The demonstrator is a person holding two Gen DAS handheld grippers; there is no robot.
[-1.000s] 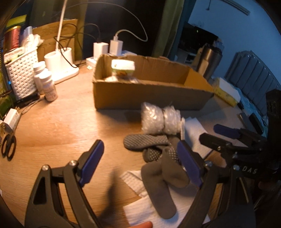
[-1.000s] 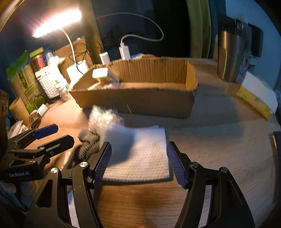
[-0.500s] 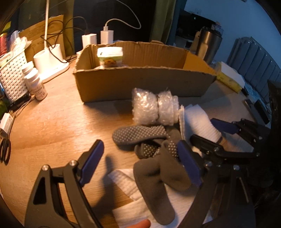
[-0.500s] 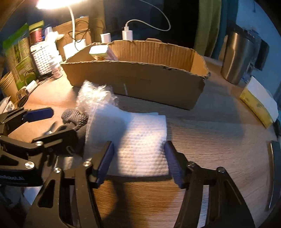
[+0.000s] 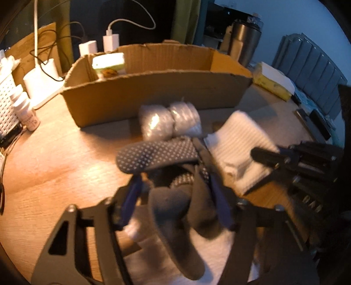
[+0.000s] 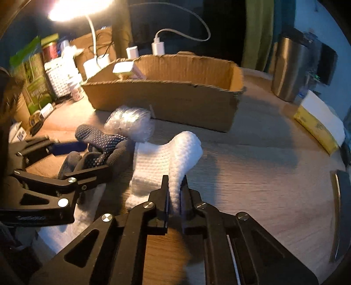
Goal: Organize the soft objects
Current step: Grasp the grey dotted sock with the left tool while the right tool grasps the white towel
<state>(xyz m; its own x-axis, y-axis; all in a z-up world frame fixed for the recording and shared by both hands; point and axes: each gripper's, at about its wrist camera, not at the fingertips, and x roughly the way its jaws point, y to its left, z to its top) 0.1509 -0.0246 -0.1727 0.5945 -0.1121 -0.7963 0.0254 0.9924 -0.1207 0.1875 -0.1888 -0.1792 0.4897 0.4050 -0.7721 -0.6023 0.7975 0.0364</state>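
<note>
No label here reads clearly; the print on your left tool is blurred. Your left gripper (image 5: pixel 175 197) has just been closing around the dark grey dotted socks (image 5: pixel 166 173) heaped on the wooden desk (image 5: pixel 54 175); whether its pads press them is unclear. Behind lie two bubble-wrap rolls (image 5: pixel 169 122) and the cardboard box (image 5: pixel 153 96). Your right gripper (image 6: pixel 174 195) is clenched on the white waffle-textured cloth (image 6: pixel 166 157), bunching it upward.

Lamplit wooden table (image 6: pixel 252 166), blue wall (image 5: pixel 274 19)
</note>
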